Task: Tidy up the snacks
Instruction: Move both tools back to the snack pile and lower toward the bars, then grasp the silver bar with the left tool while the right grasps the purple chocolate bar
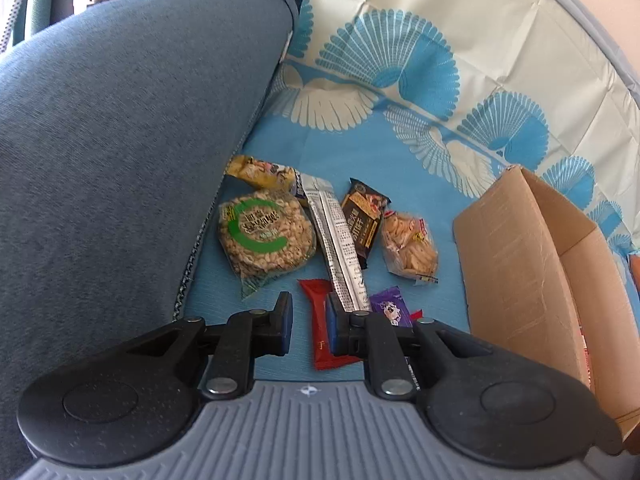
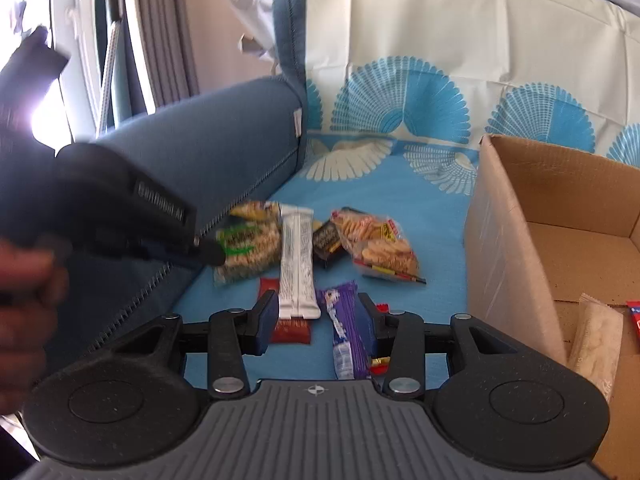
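Several snack packets lie on a blue cloth: a round puffed-grain pack with a green ring, a yellow pack, a long silver bar, a dark brown bar, a clear cracker bag, a red bar and a purple packet. My left gripper is open just above the red bar's left edge. My right gripper is open over the purple packet, with the red bar at its left finger. The left gripper's body shows blurred at the left.
An open cardboard box stands on the right; in the right wrist view it holds a pale packet and a red one. A blue sofa cushion bounds the left. A patterned cloth hangs behind.
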{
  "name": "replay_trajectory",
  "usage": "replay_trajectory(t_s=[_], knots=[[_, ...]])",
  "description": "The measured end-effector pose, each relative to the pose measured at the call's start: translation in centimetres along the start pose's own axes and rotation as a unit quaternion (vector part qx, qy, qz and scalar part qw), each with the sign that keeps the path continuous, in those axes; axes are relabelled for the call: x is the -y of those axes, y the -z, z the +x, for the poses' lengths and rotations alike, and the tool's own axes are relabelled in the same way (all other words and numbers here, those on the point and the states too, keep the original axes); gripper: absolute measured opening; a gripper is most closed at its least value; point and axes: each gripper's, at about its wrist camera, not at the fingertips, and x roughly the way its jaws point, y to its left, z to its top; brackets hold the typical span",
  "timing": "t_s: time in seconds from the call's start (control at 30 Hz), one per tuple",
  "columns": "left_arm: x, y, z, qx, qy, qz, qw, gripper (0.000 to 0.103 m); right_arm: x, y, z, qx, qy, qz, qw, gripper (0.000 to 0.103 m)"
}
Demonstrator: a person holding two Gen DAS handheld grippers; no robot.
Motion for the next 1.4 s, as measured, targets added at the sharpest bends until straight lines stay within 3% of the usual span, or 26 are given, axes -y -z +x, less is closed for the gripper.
replay_trajectory(t_s=[0.5,0.63,0.7,0.8,0.93,1.17,1.4], knots=[[2.0,-1.1,3.7,-0.027,0.010,0.001,0.9996,0.022,0.9,0.6,6.0,-0.084,0.041,0.008,0.996,0.044],[2.2,-1.8,5.0,-0.031,0.011,-0.003,0.9994,0.025,0.4,0.7,6.6,-0.087,0.042,-0.007,0.995,0.044],[2.2,-2.2,5.7,-0.034,0.016,-0.011,0.9992,0.030,0.3,0.6,6.8,-0.091,0.034,-0.012,0.995,0.027],[2.7,-2.5,6.6,-0.042,0.022,-0.016,0.9987,0.034,0.4,0.4,6.9,-0.096,0.033,-0.008,0.995,0.017],[3.5,-2.8,7.6,-0.045,0.019,-0.003,0.9988,0.039,0.9,-0.2,6.1,-0.080,0.032,0.006,0.996,0.016],[3.8,-2.8,8.9,-0.056,0.003,0.001,0.9984,0.039,1.2,-0.1,6.6,-0.112,0.026,0.027,0.993,0.017],[3.7,-3.1,10.0,-0.049,-0.014,-0.009,0.9986,0.049,1.2,0.0,6.7,-0.115,0.024,0.032,0.993,0.019]])
